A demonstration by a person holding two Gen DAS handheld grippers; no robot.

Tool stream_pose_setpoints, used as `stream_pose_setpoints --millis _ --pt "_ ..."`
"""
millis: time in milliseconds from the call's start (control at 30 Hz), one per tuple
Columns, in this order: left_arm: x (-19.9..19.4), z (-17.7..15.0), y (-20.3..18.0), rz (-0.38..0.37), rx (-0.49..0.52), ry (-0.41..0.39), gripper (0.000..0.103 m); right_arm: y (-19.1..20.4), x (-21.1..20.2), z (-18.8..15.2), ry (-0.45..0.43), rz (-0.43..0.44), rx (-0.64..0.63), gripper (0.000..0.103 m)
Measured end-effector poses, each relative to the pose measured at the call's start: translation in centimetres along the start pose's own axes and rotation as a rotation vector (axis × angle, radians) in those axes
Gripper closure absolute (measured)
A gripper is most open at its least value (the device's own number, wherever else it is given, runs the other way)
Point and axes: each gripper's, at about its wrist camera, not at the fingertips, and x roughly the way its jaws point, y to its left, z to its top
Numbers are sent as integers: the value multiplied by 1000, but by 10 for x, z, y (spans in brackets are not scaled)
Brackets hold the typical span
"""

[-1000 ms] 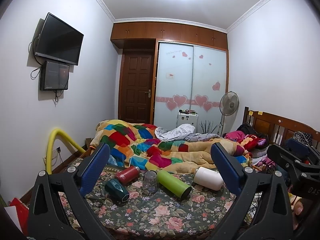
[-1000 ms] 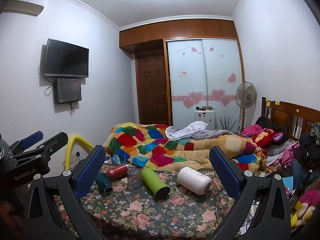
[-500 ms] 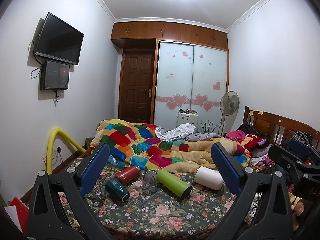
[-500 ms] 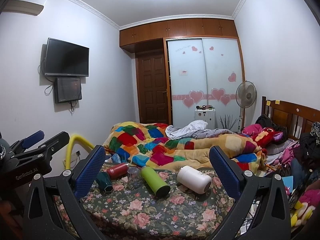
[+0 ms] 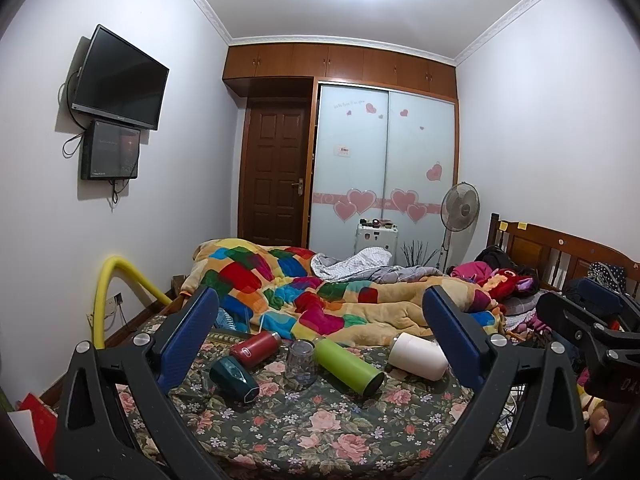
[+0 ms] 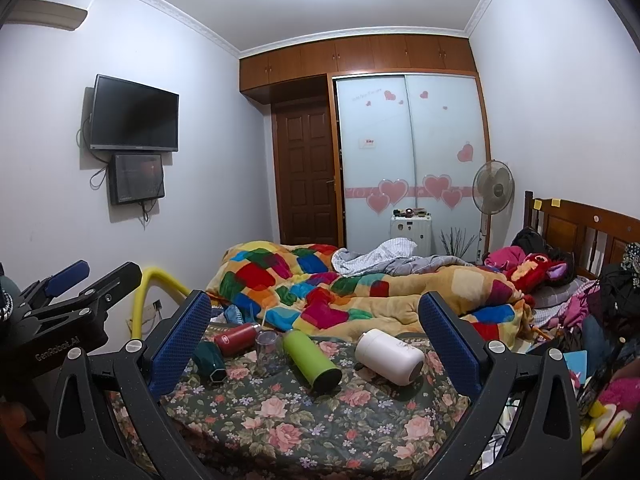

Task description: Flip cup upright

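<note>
Several cups lie on a floral-cloth table. A dark green cup, a red bottle, a lime green bottle and a white cup lie on their sides. A clear glass stands mouth down between them. The same cups show in the right wrist view: green cup, red bottle, glass, lime bottle, white cup. My left gripper and right gripper are open and empty, held back from the cups.
A bed with a colourful patchwork quilt lies just behind the table. A yellow foam-covered pipe arches at the left. Clutter and a wooden headboard stand at the right. A wardrobe, door and fan stand at the back.
</note>
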Motion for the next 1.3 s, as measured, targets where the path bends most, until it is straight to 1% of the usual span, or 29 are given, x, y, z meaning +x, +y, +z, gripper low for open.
stream_pose_setpoints --millis 733,933,1133,1233,1300 --pt "-2 5 -3 -8 3 2 0 0 2 1 4 0 -1 0" --pt "2 7 0 -1 -1 7 0 6 8 -9 26 4 -9 0" --pt "22 0 11 9 -23 46 0 6 23 -13 65 0 -14 0" --pt "40 -8 22 6 -59 90 0 4 38 -14 101 2 -18 0" --pt "52 -15 32 19 -80 122 0 2 53 -17 133 1 -23 0"
